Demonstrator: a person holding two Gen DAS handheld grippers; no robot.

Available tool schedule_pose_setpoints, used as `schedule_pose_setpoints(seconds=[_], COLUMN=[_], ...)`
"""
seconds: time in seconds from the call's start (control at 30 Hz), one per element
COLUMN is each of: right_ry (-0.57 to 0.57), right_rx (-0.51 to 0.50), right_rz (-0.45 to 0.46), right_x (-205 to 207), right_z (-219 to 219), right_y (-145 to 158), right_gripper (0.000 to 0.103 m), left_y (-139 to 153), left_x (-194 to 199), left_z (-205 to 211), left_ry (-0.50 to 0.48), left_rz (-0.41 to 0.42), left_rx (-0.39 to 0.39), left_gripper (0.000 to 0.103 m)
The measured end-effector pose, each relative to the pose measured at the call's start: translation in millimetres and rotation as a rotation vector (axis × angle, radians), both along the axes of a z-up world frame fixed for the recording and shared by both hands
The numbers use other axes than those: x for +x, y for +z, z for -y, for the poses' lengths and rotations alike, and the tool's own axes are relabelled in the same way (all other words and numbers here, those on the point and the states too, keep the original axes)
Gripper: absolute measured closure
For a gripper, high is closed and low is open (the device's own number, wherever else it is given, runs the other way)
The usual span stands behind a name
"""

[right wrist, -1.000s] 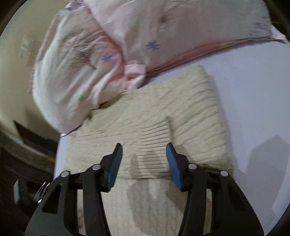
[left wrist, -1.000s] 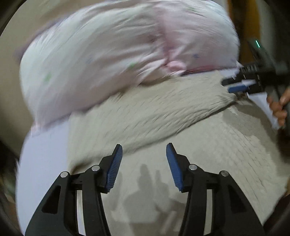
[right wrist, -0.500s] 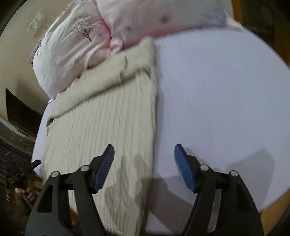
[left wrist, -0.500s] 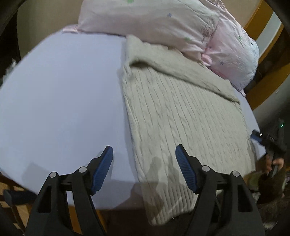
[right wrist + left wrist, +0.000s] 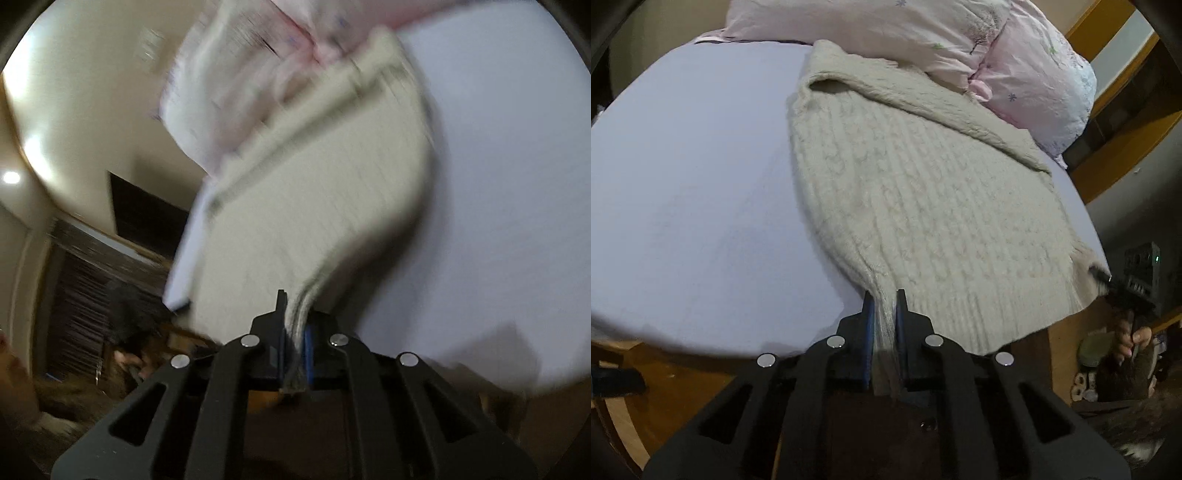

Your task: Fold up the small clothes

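Observation:
A cream cable-knit sweater (image 5: 923,192) lies on the lavender bed sheet (image 5: 687,177), its far end folded over near the pillows. My left gripper (image 5: 884,299) is shut on the sweater's near hem at its left corner. My right gripper (image 5: 293,314) is shut on the sweater's (image 5: 314,192) other hem corner and holds it lifted off the bed; that view is blurred. The right gripper also shows at the far right of the left wrist view (image 5: 1104,277), at the hem's right corner.
Two pink flowered pillows (image 5: 960,33) lie at the head of the bed, touching the sweater's far edge. The wooden bed frame (image 5: 665,369) runs below the sheet's near edge. A wall and dark furniture (image 5: 140,214) stand left of the bed.
Both grippers were open above the sweater's near end half a second ago. Now each has shut on a hem corner, and the right one is lifting its corner.

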State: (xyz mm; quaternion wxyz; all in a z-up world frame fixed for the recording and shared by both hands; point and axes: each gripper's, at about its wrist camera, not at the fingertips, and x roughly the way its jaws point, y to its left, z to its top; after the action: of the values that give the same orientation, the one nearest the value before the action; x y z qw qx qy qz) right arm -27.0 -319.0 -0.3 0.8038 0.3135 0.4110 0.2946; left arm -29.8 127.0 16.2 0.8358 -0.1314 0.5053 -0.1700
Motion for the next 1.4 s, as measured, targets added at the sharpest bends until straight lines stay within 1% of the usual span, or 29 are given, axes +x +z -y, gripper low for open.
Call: schedule_pose_setpoints(seconds=[0.07, 0.13, 0.17, 0.23, 0.3, 0.33, 0.4, 0.43, 0.47, 0.53, 0.57, 0.6, 0.63, 0.67, 0.73, 0.77, 0.8, 0.83, 0.87, 0.93, 1.0, 1.07, 1.13, 1.2, 1.23, 1.27, 1.33, 1.37, 1.4], right_ry=[-0.028, -0.067, -0.101, -0.163, -0.255, -0.299, -0.373, -0.417, -0.449, -0.474, -0.475, -0.477, -0.474, -0.469, -0.466, -0.501, -0.529, -0.527, -0.516, -0.504, -0.504, -0.496, -0.478, -0.471, -0.463, -0.460, -0.447, -0.441, -0.438], right_rx=[0.019, 0.042, 0.056, 0.077, 0.119, 0.130, 0.124, 0.100, 0.062, -0.001, -0.012, -0.021, -0.016, -0.015, 0.007, 0.014, 0.021, 0.031, 0.037, 0.032, 0.022, 0.023, 0.028, 0.012, 0.004, 0.003, 0.010, 0.014, 0.018], right_rz=[0.097, 0.183, 0.228, 0.286, 0.305, 0.287, 0.227, 0.178, 0.121, -0.006, -0.049, -0.080, -0.068, -0.043, 0.014, 0.047, 0.083, 0.114, 0.147, 0.205, 0.229, 0.209, 0.186, 0.184, 0.185, 0.182, 0.171, 0.166, 0.162], right_x=[13.1, 34.7, 53.5, 87.3, 135.4, 158.3, 196.2, 220.3, 243.2, 273.6, 280.3, 283.7, 283.7, 283.3, 278.9, 271.2, 261.8, 258.5, 251.0, 234.2, 229.1, 230.9, 232.1, 235.7, 234.5, 236.8, 236.6, 237.2, 237.0], right_z=[4.1, 9.2, 12.8, 19.5, 28.4, 33.5, 37.6, 37.7, 36.2, 30.1, 27.9, 26.5, 25.6, 25.5, 28.4, 32.2, 36.1, 38.5, 40.4, 44.1, 44.8, 42.7, 37.1, 24.1, 23.6, 20.8, 19.7, 20.3, 21.9], right_y=[25.1, 50.1, 65.0, 81.8, 86.2, 82.0, 66.4, 54.3, 40.6, 10.9, 0.3, -7.6, -9.1, -6.9, 4.0, 12.2, 20.2, 25.6, 30.6, 34.4, 32.2, 26.2, 21.5, 23.0, 22.4, 22.8, 20.7, 19.8, 19.3], right_gripper=[0.096, 0.096, 0.096, 0.096, 0.096, 0.096, 0.096, 0.096, 0.096, 0.095, 0.092, 0.090, 0.087, 0.073, 0.022, 0.015, 0.011, 0.011, 0.011, 0.009, 0.009, 0.009, 0.009, 0.009, 0.009, 0.009, 0.009, 0.009, 0.009], left_y=[13.6, 33.1, 45.1, 73.1, 86.3, 87.9, 77.3, 68.3, 50.1, 24.3, 13.5, 6.1, 5.0, 5.8, 9.8, 15.6, 23.4, 31.4, 38.2, 38.7, 28.9, 14.6, 6.9, -2.3, -5.7, -5.9, -4.1, -4.2, -7.0], left_x=[15.6, 33.7, 46.0, 88.2, 134.6, 165.9, 218.8, 239.0, 269.4, 293.6, 300.4, 302.8, 300.2, 298.2, 293.1, 287.4, 281.4, 271.2, 261.0, 252.1, 246.8, 241.4, 238.3, 236.1, 236.4, 234.0, 232.7, 231.4, 232.9], left_z=[-0.1, 1.6, 2.2, 0.6, -5.4, -9.9, -14.7, -16.6, -18.2, -20.9, -23.1, -27.1, -32.7, -36.8, -54.3, -67.2, -75.0, -84.0, -88.7, -85.7, -81.4, -72.4, -63.4, -55.1, -51.4, -46.8, -41.6, -43.5, -45.3], left_ry=[-0.017, -0.025, -0.026, 0.011, 0.086, 0.150, 0.226, 0.254, 0.282, 0.324, 0.336, 0.342, 0.341, 0.335, 0.328, 0.351, 0.387, 0.424, 0.437, 0.411, 0.373, 0.335, 0.313, 0.294, 0.294, 0.306, 0.330, 0.359, 0.357], left_rz=[0.032, 0.099, 0.143, 0.247, 0.285, 0.291, 0.264, 0.237, 0.173, 0.092, 0.061, 0.051, 0.064, 0.067, 0.064, 0.081, 0.110, 0.150, 0.179, 0.161, 0.104, 0.041, 0.016, -0.012, -0.019, -0.002, -0.006, -0.015, -0.042], left_rx=[-0.037, -0.034, -0.020, 0.010, -0.002, -0.005, -0.006, -0.006, -0.010, -0.003, -0.019, -0.058, -0.107, -0.143, -0.282, -0.371, -0.390, -0.380, -0.339, -0.270, -0.229, -0.209, -0.190, -0.176, -0.171, -0.142, -0.093, -0.088, -0.136], left_gripper=[0.093, 0.094, 0.094, 0.094, 0.094, 0.094, 0.094, 0.094, 0.094, 0.094, 0.094, 0.094, 0.093, 0.093, 0.088, 0.077, 0.051, 0.038, 0.027, 0.027, 0.027, 0.027, 0.030, 0.042, 0.044, 0.049, 0.061, 0.071, 0.084])
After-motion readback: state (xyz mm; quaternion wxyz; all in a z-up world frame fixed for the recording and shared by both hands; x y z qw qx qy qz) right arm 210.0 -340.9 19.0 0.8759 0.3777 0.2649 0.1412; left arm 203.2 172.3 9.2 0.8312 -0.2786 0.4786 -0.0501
